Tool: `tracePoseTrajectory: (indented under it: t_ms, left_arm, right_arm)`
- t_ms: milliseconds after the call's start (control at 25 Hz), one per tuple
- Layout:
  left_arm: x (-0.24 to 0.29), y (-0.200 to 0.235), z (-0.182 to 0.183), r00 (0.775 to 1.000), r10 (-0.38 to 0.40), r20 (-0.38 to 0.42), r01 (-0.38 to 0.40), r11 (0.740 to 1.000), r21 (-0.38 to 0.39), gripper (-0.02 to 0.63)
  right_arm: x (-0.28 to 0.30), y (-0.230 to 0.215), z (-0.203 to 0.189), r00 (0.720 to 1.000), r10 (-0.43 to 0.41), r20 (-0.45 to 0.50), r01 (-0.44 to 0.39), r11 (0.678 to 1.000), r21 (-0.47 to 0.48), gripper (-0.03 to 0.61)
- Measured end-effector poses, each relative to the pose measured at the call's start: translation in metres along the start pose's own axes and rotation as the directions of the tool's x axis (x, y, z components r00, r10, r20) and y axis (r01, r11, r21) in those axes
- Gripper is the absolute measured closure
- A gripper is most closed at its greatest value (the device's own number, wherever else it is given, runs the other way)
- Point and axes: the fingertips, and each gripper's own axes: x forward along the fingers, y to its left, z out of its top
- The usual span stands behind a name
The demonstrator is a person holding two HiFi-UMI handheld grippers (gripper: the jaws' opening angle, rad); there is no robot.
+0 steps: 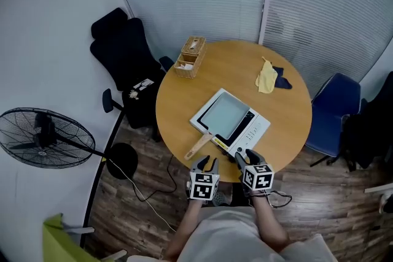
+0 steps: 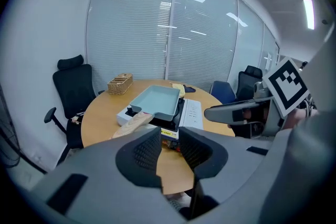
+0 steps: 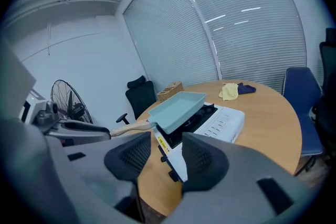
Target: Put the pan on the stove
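A pale blue rectangular pan (image 1: 225, 116) with a wooden handle (image 1: 199, 146) sits on the white portable stove (image 1: 258, 129) near the front of the round wooden table (image 1: 184, 107). The handle points towards me and to the left, past the stove's edge. My left gripper (image 1: 206, 162) hovers at the table's front edge just short of the handle's end, open, with nothing between its pads. My right gripper (image 1: 244, 156) is beside it, in front of the stove's near corner, also open and empty. In the left gripper view the pan (image 2: 156, 100) lies ahead of the left gripper (image 2: 169, 152).
A wicker box (image 1: 190, 57) stands at the table's far left, and a yellow cloth (image 1: 266, 78) with a dark blue cloth (image 1: 283, 80) lies at the far right. A black office chair (image 1: 126, 58), a blue chair (image 1: 334, 108) and a floor fan (image 1: 43, 137) surround the table.
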Motion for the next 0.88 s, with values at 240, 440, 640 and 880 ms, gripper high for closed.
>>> tracePoseTrajectory:
  t_ms: [240, 440, 640, 880]
  left_arm:
    - [-0.002, 0.002, -0.003, 1.000, 0.010, 0.015, -0.009, 1.000, -0.024, 0.550]
    - [-0.003, 0.000, -0.004, 1.000, -0.020, 0.023, 0.020, 0.999, -0.037, 0.575]
    - [-0.006, 0.001, 0.000, 0.998, -0.032, 0.050, 0.035, 0.997, -0.066, 0.582]
    - [-0.008, 0.002, 0.001, 0.998, -0.035, 0.053, 0.039, 0.996, -0.079, 0.584]
  right_arm:
    - [-0.005, -0.005, -0.002, 1.000, -0.023, 0.013, 0.023, 1.000, 0.011, 0.461]
    - [-0.009, -0.005, -0.006, 0.999, -0.032, 0.024, 0.032, 0.999, 0.024, 0.500]
    - [-0.013, -0.008, -0.002, 0.998, -0.039, 0.046, 0.037, 0.998, 0.041, 0.546]
    - [-0.019, -0.007, -0.002, 0.997, -0.051, 0.050, 0.048, 0.998, 0.050, 0.555]
